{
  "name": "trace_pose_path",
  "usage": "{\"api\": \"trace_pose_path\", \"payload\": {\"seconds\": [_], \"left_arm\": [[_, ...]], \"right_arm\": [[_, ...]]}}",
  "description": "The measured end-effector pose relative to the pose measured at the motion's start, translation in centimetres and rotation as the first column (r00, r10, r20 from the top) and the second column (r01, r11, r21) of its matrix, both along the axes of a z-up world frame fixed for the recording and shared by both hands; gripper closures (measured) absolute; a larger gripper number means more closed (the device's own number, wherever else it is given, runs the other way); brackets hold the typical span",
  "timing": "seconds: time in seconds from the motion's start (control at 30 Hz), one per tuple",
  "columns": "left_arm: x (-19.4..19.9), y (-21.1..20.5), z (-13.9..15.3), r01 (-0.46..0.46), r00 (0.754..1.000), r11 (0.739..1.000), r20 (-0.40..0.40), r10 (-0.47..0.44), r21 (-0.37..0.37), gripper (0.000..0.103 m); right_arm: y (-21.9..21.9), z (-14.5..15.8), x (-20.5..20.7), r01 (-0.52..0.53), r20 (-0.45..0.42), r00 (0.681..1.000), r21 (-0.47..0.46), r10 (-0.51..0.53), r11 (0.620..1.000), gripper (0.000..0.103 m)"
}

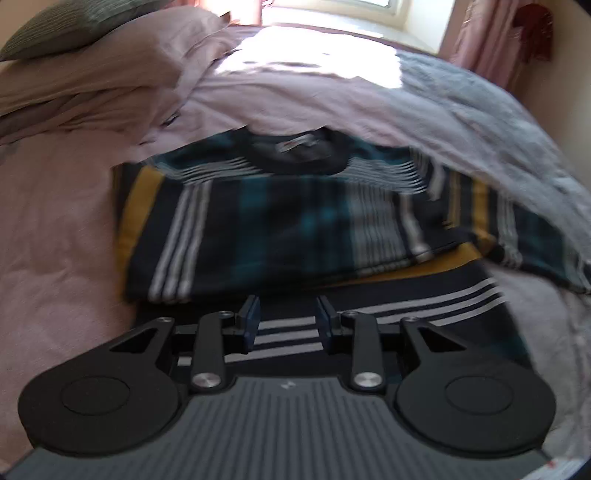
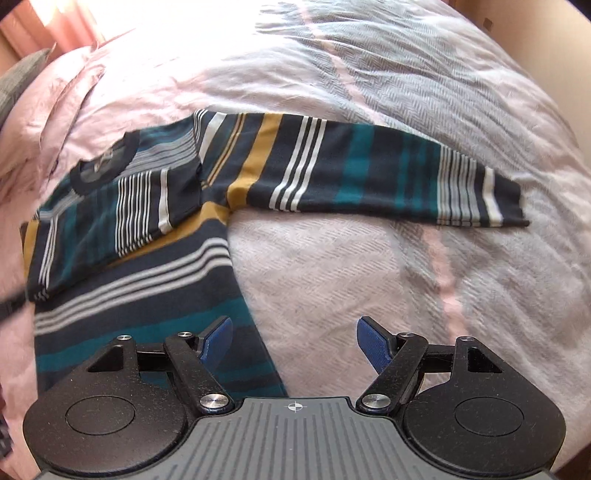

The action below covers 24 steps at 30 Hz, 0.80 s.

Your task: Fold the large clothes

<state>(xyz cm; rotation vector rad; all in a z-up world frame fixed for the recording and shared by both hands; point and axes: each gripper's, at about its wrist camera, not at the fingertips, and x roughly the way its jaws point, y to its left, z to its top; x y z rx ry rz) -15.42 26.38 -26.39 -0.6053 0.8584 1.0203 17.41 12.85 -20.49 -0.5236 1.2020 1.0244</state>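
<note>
A dark striped sweater (image 1: 280, 229) with teal, mustard and white bands lies flat on the bed, its collar (image 1: 299, 155) at the far side. One sleeve (image 2: 103, 221) is folded across the chest. The other sleeve (image 2: 369, 173) stretches out straight to the right over the blanket. My left gripper (image 1: 288, 317) hovers over the sweater's lower body, its jaws a little apart with nothing between them. My right gripper (image 2: 293, 339) stands wide open and empty above the sweater's right side edge, where cloth meets blanket.
Pink pillows (image 1: 92, 74) and a grey striped cushion (image 1: 66, 22) are piled at the far left. A grey and white herringbone blanket (image 2: 406, 74) covers the bed's right side. A bright window (image 1: 332, 11) and pink curtain (image 1: 487, 44) lie beyond the bed.
</note>
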Motion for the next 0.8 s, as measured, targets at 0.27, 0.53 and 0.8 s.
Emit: {"api": "trace_pose_path", "payload": {"seconds": [0.27, 0.53, 0.8], "left_arm": [[-7.7, 4.9, -2.8, -0.127, 0.975, 0.991, -0.178, 0.133, 0.046, 0.062], [-8.5, 5.4, -4.0, -0.086, 0.98, 0.995, -0.175, 0.092, 0.042, 0.052], [-6.0, 6.2, -6.1, 0.041, 0.971, 0.997, -0.238, -0.025, 0.065, 0.052]], "right_arm": [[8.1, -7.7, 0.0, 0.218, -0.442, 0.892, 0.228, -0.098, 0.949, 0.051], [15.5, -15.3, -1.7, 0.356, -0.46, 0.837, 0.047, -0.296, 0.933, 0.084], [17.2, -2.3, -3.5, 0.146, -0.263, 0.965, 0.563, 0.009, 0.814, 0.098]]}}
